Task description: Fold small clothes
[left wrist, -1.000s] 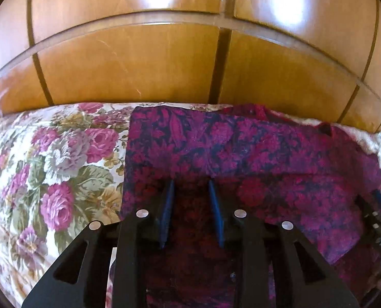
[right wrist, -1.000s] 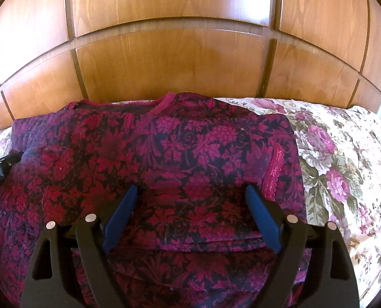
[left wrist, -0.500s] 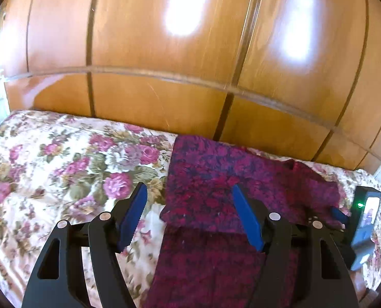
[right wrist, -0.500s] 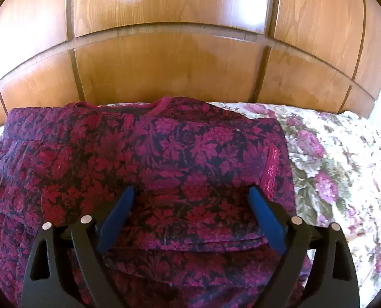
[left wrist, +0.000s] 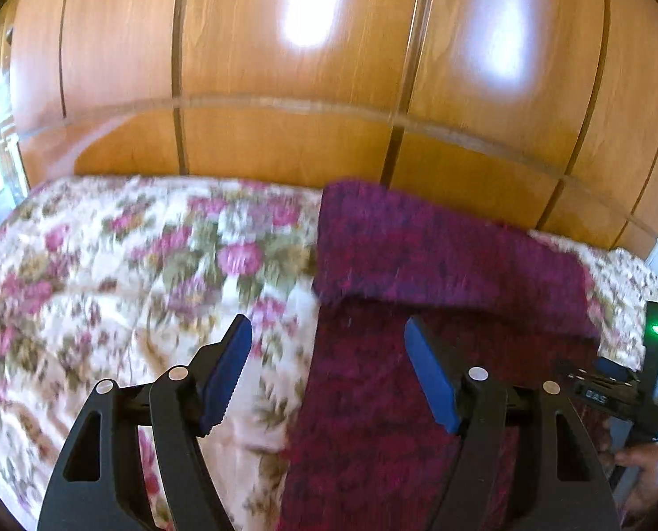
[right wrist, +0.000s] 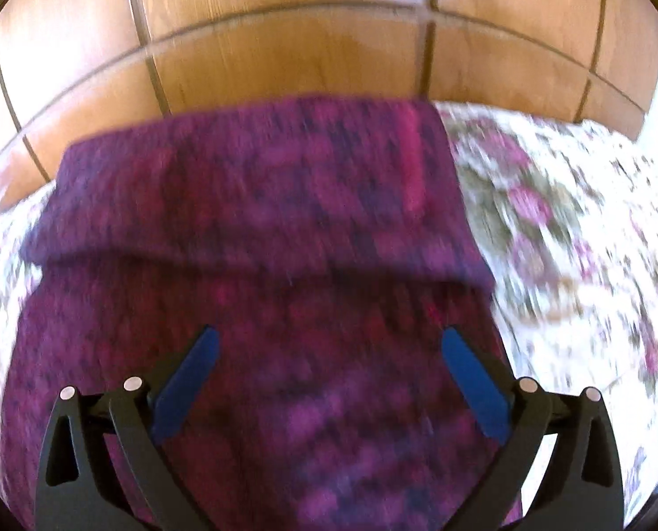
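**Open bedspread left and right, wood panelling behind**

Bare floral bedspread (left wrist: 129,274) left of the folded magenta garment (left wrist: 439,256), free for passage. More clear bedspread on its right in the right wrist view. Wooden wall (right wrist: 311,53) just behind, blocking any reach beyond.

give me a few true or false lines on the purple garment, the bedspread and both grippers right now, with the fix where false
1. The purple floral garment lies on a floral bedspread. True.
2. The left gripper is clamped on the garment. False: its jaws stand apart with nothing pinched; they have just been opening.
3. The garment's far part is folded over, its edge crossing the cloth. True.
4. The right gripper is shut. False: it is open above the garment, and its jaws have just been opening.
5. A white tiled wall stands behind the bed. False: it is wooden panelling.
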A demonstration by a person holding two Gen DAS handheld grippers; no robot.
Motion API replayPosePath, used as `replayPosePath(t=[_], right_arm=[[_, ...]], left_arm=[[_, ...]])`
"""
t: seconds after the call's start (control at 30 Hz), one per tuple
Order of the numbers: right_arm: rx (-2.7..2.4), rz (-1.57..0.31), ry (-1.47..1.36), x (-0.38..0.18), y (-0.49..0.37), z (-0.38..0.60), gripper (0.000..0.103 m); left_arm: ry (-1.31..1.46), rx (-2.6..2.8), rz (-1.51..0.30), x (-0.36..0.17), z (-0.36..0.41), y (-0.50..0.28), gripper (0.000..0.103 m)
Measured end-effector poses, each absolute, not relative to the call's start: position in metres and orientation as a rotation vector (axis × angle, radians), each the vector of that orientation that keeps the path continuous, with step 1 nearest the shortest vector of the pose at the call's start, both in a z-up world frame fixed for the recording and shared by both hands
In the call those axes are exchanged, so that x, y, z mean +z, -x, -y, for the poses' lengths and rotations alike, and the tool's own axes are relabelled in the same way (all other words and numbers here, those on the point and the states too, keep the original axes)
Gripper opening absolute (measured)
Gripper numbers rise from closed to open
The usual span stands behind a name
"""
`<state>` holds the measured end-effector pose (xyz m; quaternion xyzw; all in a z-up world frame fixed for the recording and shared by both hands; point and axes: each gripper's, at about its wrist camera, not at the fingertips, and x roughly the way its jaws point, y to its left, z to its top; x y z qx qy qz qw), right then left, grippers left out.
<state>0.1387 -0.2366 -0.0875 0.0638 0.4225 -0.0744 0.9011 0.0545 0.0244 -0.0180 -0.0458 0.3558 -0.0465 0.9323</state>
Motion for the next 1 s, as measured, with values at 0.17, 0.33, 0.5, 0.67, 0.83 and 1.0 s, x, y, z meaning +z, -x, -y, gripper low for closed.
replayPosePath(t=[0.17, 0.33, 0.5, 0.67, 0.83, 1.0], right_arm=[[-0.129, -0.903, -0.124, -0.1, -0.098, 0.241, 0.101], [-0.082, -0.898, -0.088, -0.096, -0.063, 0.241, 0.101], [-0.082, -0.925, -0.11, -0.095, -0.025, 0.259, 0.101], [-0.001, -1.042, -0.237, -0.111, 0.026, 0.275, 0.096], [0.156, -1.151, -0.31, -0.117, 0.074, 0.264, 0.045], [0.255, -1.111, -0.387, -0.093, 0.074, 0.265, 0.022]], left_arm=[[0.092, -0.1, -0.812, -0.051, -0.035, -0.037, 0.07], [0.089, -0.169, -0.925, -0.088, -0.058, -0.007, 0.068], [0.179, -0.33, -1.007, -0.105, -0.083, 0.033, 0.057], [0.178, -0.5, -1.082, -0.105, -0.088, 0.07, 0.042], [0.202, -0.579, -1.127, -0.109, -0.089, 0.082, 0.02], [0.371, -0.681, -1.06, -0.081, -0.105, 0.071, 0.017]])
